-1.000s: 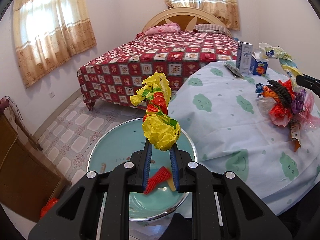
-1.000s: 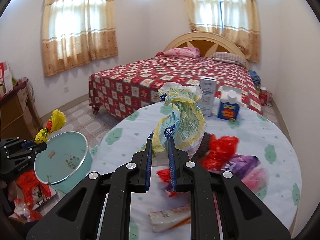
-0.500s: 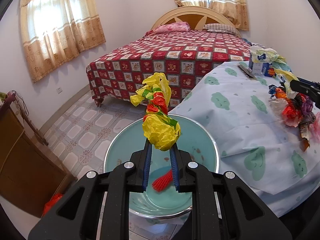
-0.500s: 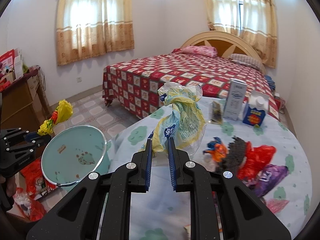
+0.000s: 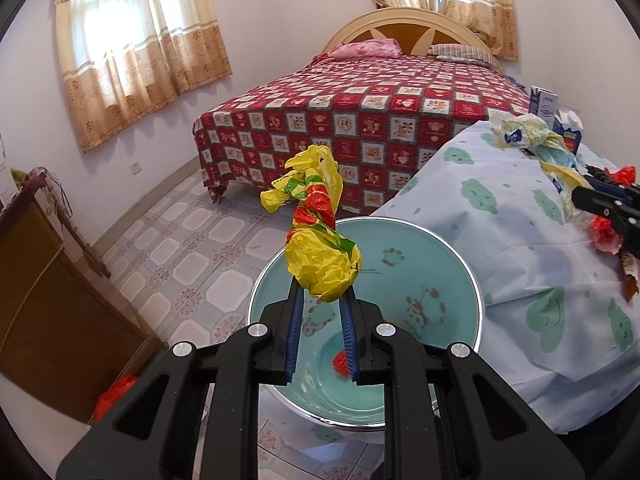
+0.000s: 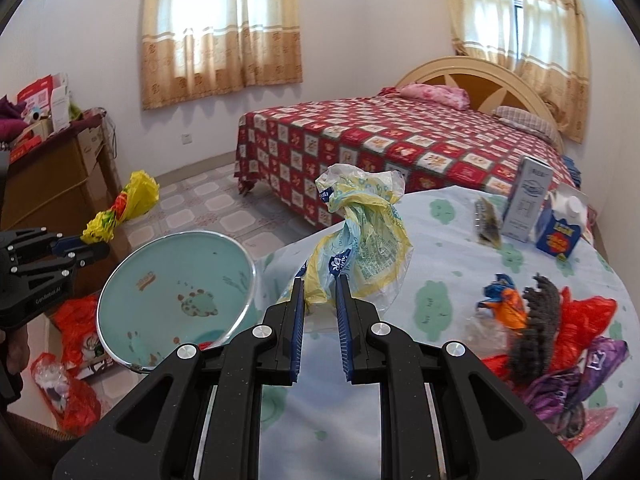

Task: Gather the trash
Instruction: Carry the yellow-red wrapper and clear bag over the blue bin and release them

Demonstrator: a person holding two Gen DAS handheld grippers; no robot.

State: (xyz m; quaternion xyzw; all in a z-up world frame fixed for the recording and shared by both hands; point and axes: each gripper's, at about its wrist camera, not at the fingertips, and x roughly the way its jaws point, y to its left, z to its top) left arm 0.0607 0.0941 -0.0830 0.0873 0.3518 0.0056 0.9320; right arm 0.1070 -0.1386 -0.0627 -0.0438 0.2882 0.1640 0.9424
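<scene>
My left gripper (image 5: 321, 294) is shut on a crumpled yellow, red and green wrapper (image 5: 318, 240), held above a teal enamel basin (image 5: 452, 264). A small red scrap (image 5: 341, 363) lies in the basin's bottom. My right gripper (image 6: 319, 283) is shut on a twisted pale yellow and blue plastic bag (image 6: 360, 236), over the left edge of the round table (image 6: 440, 296). In the right wrist view the basin (image 6: 176, 280) stands left of the table, with the left gripper (image 6: 94, 250) and its yellow wrapper (image 6: 124, 208) beyond it. A heap of red, purple and orange wrappers (image 6: 560, 344) lies on the table's right side.
A grey carton (image 6: 526, 200), a blue carton (image 6: 560, 224) and a dark flat packet (image 6: 486, 222) stand at the table's far side. A bed (image 6: 392, 140) with a red patterned cover fills the back. A wooden cabinet (image 6: 56, 184) stands left, red bags (image 6: 76, 360) on the floor beside it.
Both grippers have swung left with their loads. The basin now sits more centred under the left gripper, and the right gripper's bag has moved from the table's middle to its left edge.
</scene>
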